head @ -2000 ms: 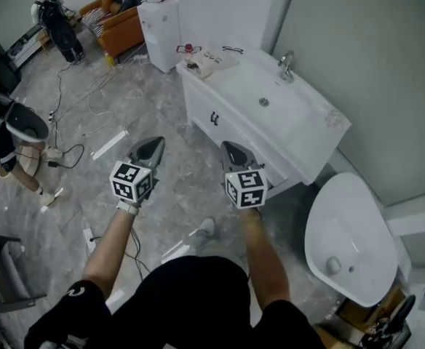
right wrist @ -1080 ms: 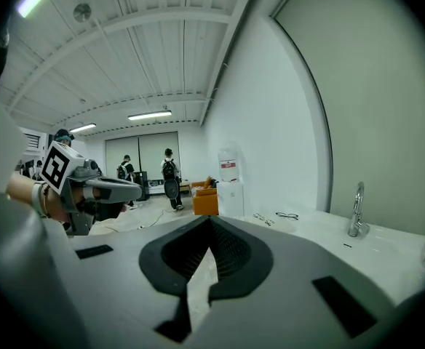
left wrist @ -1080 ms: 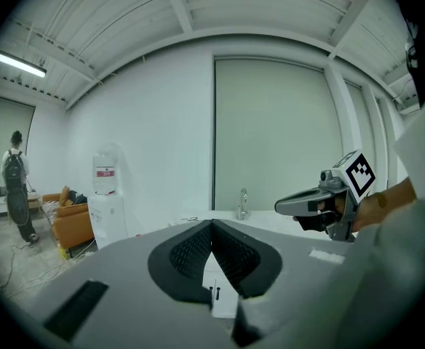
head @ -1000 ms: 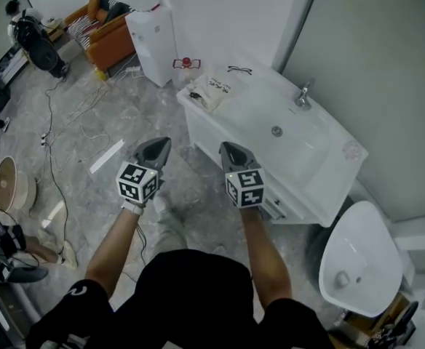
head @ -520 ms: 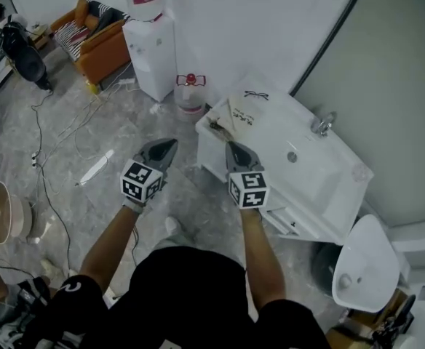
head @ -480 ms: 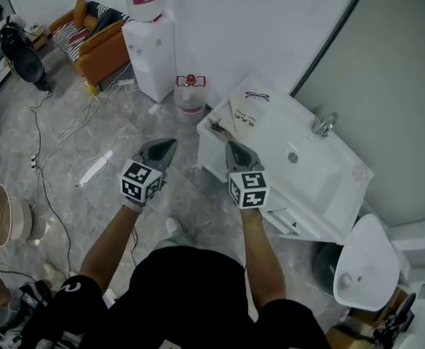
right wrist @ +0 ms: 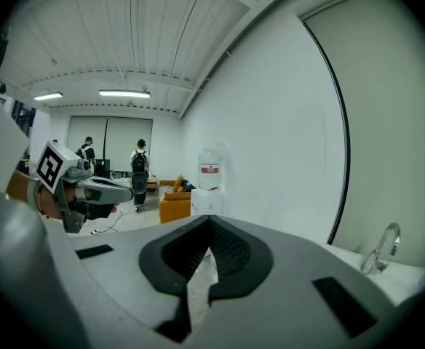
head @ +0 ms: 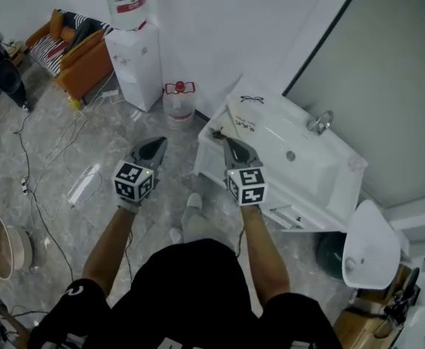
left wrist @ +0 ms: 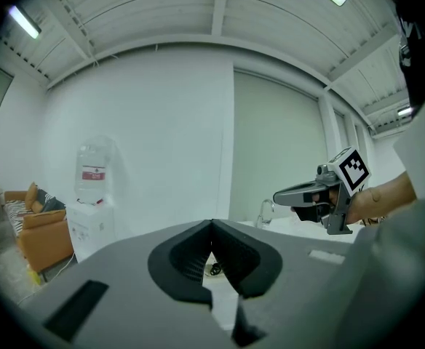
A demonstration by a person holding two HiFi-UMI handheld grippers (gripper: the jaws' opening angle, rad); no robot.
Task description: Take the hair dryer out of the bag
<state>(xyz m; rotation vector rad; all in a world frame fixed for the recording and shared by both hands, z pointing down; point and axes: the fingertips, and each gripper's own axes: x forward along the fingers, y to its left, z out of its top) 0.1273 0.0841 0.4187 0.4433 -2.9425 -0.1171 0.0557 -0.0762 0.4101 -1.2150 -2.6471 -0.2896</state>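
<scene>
A pale flat bag [head: 247, 122] lies on the left end of the white vanity [head: 322, 187], with a small dark object [head: 216, 131] at its near corner. No hair dryer shows in any view. In the head view my right gripper [head: 229, 142] is shut and empty, its tip just short of that corner. My left gripper [head: 156, 145] is also shut and empty, over the floor to the left of the vanity. Both are held about level, side by side. In the left gripper view the jaws [left wrist: 212, 225] meet; in the right gripper view the jaws [right wrist: 210, 222] meet too.
Glasses [head: 251, 99] lie behind the bag. The sink has a faucet [head: 317, 121]. A toilet [head: 371, 244] stands at the right. A water dispenser [head: 133, 53], a small red-topped container [head: 177, 104], an orange sofa [head: 78, 49] and loose floor cables [head: 45, 166] are to the left.
The person has walked toward the vanity's left end, which now sits just ahead of the right gripper. Both grippers stayed shut and side by side.
</scene>
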